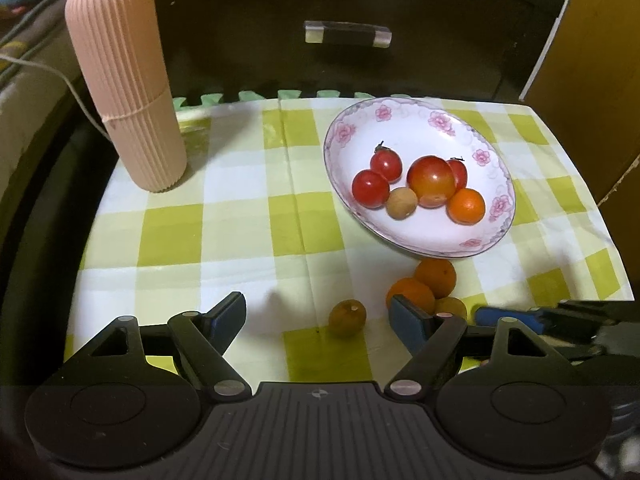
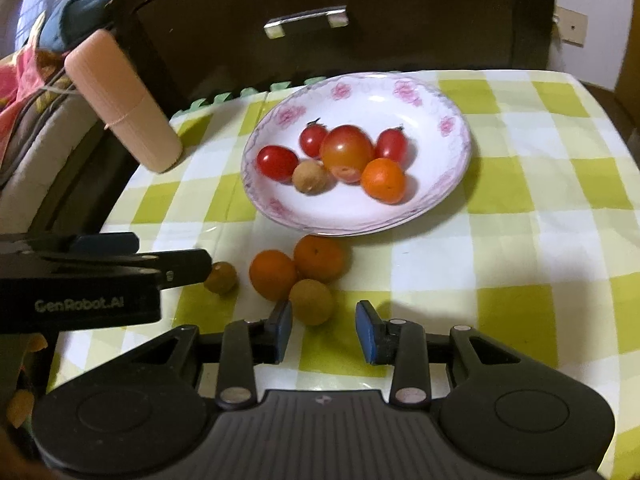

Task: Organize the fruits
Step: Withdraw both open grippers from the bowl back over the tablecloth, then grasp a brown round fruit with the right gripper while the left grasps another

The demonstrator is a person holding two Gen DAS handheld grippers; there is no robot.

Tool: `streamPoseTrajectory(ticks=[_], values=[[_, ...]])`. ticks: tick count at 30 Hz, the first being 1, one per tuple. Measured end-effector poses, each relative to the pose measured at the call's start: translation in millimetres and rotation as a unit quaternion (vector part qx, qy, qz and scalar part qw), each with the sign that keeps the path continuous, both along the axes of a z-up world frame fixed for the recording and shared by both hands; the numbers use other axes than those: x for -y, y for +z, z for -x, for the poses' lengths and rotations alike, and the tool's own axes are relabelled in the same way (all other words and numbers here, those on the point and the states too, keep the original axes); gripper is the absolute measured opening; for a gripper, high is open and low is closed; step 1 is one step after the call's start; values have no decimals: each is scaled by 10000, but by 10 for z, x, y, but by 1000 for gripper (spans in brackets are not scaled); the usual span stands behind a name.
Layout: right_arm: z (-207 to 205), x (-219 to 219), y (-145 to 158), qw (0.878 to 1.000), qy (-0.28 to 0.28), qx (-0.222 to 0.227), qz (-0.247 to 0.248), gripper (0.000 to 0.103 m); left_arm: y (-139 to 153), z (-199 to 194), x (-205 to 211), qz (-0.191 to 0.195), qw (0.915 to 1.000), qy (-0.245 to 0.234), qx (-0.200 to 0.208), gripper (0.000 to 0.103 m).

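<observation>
the plate [image 1: 420, 240], ahead of both grippers, already held six fruits: three small tomatoes, a bigger one, a tan fruit and an orange. four remained on the checked cloth [image 1: 240, 220]. the left gripper [image 1: 320, 316] was released, jaws wide, the brown fruit [image 1: 347, 317] between them untouched. the right gripper [image 2: 324, 330] was empty, jaws narrowly apart, the tan fruit [image 2: 311, 302] and two oranges [image 2: 296, 266] just ahead.
</observation>
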State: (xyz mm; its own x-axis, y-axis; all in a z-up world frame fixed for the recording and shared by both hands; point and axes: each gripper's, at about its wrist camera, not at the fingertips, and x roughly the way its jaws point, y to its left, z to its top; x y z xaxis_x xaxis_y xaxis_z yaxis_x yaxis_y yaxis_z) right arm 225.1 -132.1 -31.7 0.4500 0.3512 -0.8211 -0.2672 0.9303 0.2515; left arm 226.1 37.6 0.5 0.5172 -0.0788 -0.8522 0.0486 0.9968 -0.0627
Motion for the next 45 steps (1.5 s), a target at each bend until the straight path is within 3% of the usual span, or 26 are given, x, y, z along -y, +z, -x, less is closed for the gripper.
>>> streamPoseTrajectory(ticks=[4,8,10,19,24,28,45], values=[[-31,-92,-110,9998,153,-65,70,34,-7,2,-7,20,10000,-36,-11,84],[-21,-170,-151,9991,303,173,245,31,-67,-16,0,111,9998,-165,-41,83],[-27,-163,-150,9991,323,150,222,25,-114,-28,21,136,9996,-236,-93,78],[18,-44,-111,9996,190,139,122,25,-341,-69,137,-25,9981,-550,-282,54],[24,-22,-105,9998,159,111,93,25,-358,-71,159,-124,9979,-605,-173,50],[24,-20,-111,9998,147,110,95,25,-340,-39,137,-75,9982,-578,-171,31],[26,34,74,9994,2,359,-3,25,-57,15,135,278,9976,-622,103,31]])
